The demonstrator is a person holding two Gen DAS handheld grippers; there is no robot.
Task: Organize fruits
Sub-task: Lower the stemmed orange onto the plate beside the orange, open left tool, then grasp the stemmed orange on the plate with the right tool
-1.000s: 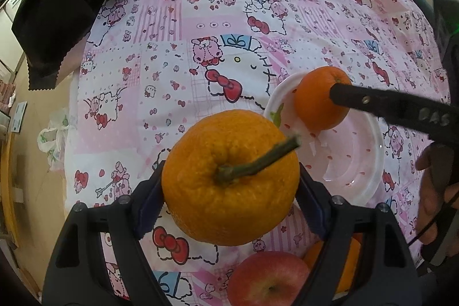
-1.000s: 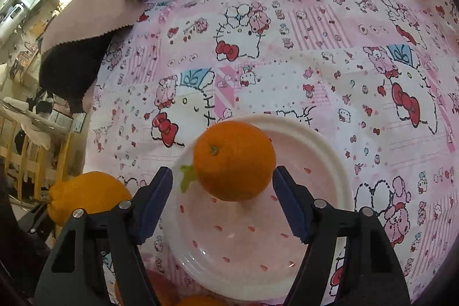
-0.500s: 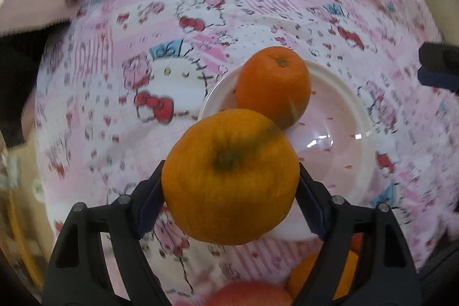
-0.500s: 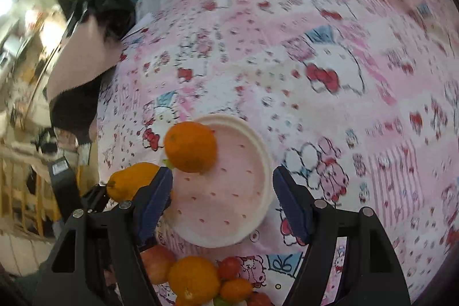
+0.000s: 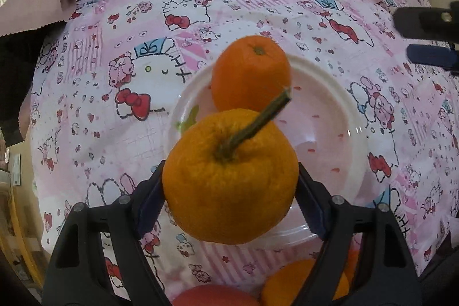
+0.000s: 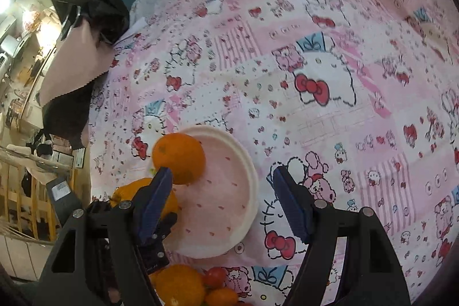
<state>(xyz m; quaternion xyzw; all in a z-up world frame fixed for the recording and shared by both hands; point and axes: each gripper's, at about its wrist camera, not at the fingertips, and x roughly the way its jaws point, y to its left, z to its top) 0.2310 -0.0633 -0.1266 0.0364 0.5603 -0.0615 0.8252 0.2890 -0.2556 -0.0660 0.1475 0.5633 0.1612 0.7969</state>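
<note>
My left gripper (image 5: 231,191) is shut on a large bumpy orange with a green stem (image 5: 229,177) and holds it over the near rim of the white plate (image 5: 338,105). A smaller smooth orange (image 5: 249,73) lies at the plate's far left edge. In the right wrist view my right gripper (image 6: 223,197) is open and empty, raised above the plate (image 6: 226,208); the small orange (image 6: 179,158) and the held orange (image 6: 130,191) show at its left. The right gripper's fingers (image 5: 427,22) show at the right edge of the left wrist view.
A pile of fruit lies at the near edge: an orange (image 6: 179,284), small tomatoes (image 6: 215,276) and an apple (image 5: 212,296). Black and pink cloth (image 6: 71,59) hangs at the table's far left. A pink cartoon-print tablecloth (image 6: 315,76) covers the table.
My left gripper has carried the large orange rightward to the plate's near rim. My right gripper has drawn back and up from the small orange, which stays on the plate.
</note>
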